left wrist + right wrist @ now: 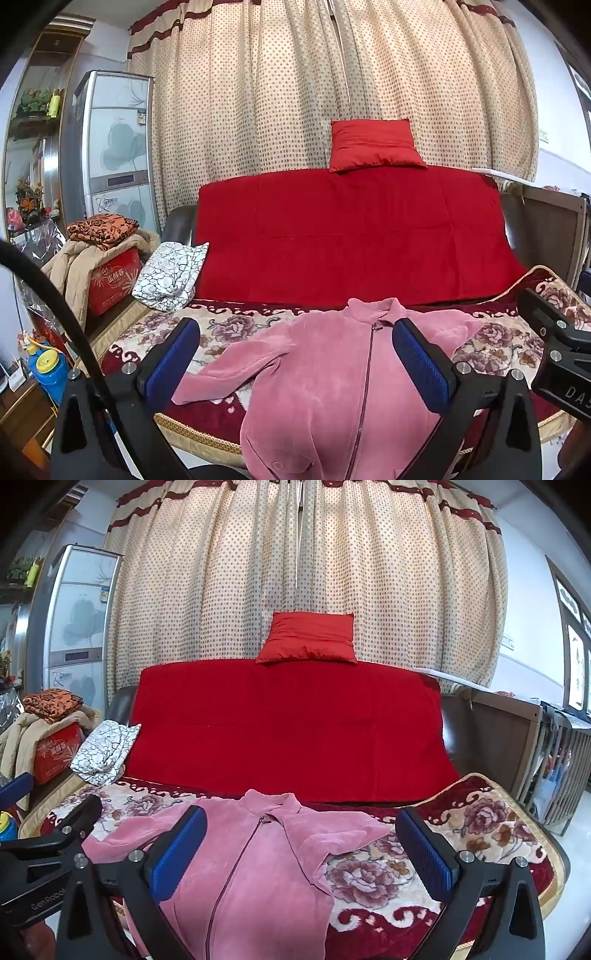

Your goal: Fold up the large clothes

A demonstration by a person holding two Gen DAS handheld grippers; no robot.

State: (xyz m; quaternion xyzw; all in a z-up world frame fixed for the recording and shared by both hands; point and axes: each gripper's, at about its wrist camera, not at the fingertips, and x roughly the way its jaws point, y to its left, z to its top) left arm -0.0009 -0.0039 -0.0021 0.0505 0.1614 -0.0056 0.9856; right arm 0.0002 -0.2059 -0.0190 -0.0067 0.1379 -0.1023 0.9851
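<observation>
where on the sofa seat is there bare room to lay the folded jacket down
The floral blanket is bare to the right of the pink jacket, out to the blanket's gold-trimmed edge. A smaller bare patch lies between the jacket's left sleeve and the black-and-white cloth. The seat's middle is taken by the jacket. Both the left gripper and right gripper are open, empty.

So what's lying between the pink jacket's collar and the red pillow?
Only the red blanket draped over the sofa back, between pink jacket and red pillow; both wrist views show it.

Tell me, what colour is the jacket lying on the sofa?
Pink, with a darker zip down the front. The jacket shows best in the right wrist view.
</observation>
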